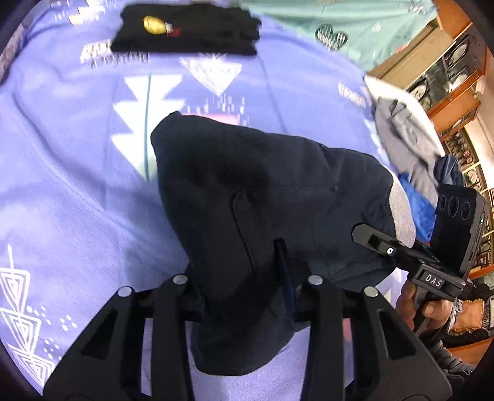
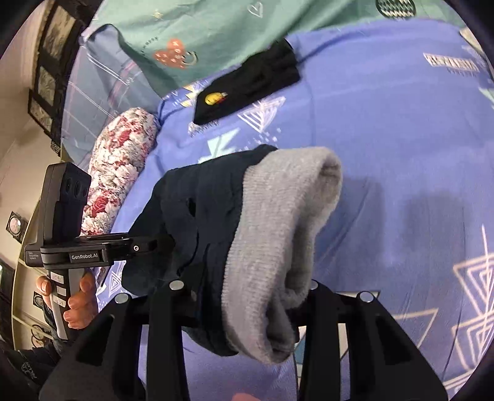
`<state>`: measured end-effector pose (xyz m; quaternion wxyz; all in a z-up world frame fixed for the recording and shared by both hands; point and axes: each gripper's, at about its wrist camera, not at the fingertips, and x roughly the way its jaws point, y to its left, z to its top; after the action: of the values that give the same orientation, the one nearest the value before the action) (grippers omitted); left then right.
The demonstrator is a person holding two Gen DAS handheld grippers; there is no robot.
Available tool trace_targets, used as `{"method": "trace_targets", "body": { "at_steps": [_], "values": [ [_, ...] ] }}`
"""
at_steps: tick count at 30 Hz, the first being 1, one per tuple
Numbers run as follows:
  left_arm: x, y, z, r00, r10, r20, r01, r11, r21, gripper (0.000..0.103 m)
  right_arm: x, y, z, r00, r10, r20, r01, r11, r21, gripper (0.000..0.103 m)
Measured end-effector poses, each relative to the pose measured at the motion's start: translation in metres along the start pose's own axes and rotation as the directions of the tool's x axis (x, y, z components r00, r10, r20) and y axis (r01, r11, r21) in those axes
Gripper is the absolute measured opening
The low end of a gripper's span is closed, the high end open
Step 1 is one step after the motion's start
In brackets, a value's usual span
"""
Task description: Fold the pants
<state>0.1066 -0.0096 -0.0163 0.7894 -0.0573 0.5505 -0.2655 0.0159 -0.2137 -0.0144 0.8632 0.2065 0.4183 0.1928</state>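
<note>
Dark navy pants [image 1: 262, 197] with a grey ribbed waistband [image 2: 278, 234] are held up between both grippers above the blue patterned bedsheet [image 1: 77, 154]. My left gripper [image 1: 248, 296] is shut on the navy cloth, which hangs down between its fingers. My right gripper [image 2: 244, 296] is shut on the waistband end. The right gripper also shows in the left wrist view [image 1: 379, 243], clamped on the pants' right edge. The left gripper shows in the right wrist view [image 2: 154, 243], clamped on the pants' left edge.
A folded black garment [image 1: 188, 29] with a yellow logo lies at the far side of the bed, also in the right wrist view [image 2: 247, 83]. A heap of grey and blue clothes [image 1: 410, 148] lies at the right. A floral pillow [image 2: 120, 163] and a green blanket [image 2: 200, 27] lie beyond.
</note>
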Motion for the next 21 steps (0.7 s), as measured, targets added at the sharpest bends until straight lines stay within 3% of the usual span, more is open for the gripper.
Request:
{"method": "trace_targets", "body": {
  "at_steps": [7,12,18,21],
  "values": [
    [-0.017,0.007,0.030,0.989,0.083,0.118,-0.085,0.996,0.006,0.036,0.020,0.019,0.046,0.999,-0.001,0.044,0.005,0.996,-0.094,0.037],
    [-0.006,0.037,0.057,0.982,0.144,0.122,-0.137,0.989,-0.064,0.036,0.058,0.030,0.082,0.999,-0.028,0.028,0.032,0.988,-0.150,0.037],
    [-0.006,0.047,0.086,0.962,0.207,0.177,-0.198,0.978,-0.065,0.036,0.082,0.040,0.125,0.999,-0.030,0.039,0.038,0.979,-0.202,0.037],
    [-0.001,0.053,0.099,0.960,0.214,0.179,-0.204,0.976,-0.075,0.036,0.090,0.041,0.138,0.998,-0.037,0.048,0.047,0.974,-0.223,0.037]
  ]
}}
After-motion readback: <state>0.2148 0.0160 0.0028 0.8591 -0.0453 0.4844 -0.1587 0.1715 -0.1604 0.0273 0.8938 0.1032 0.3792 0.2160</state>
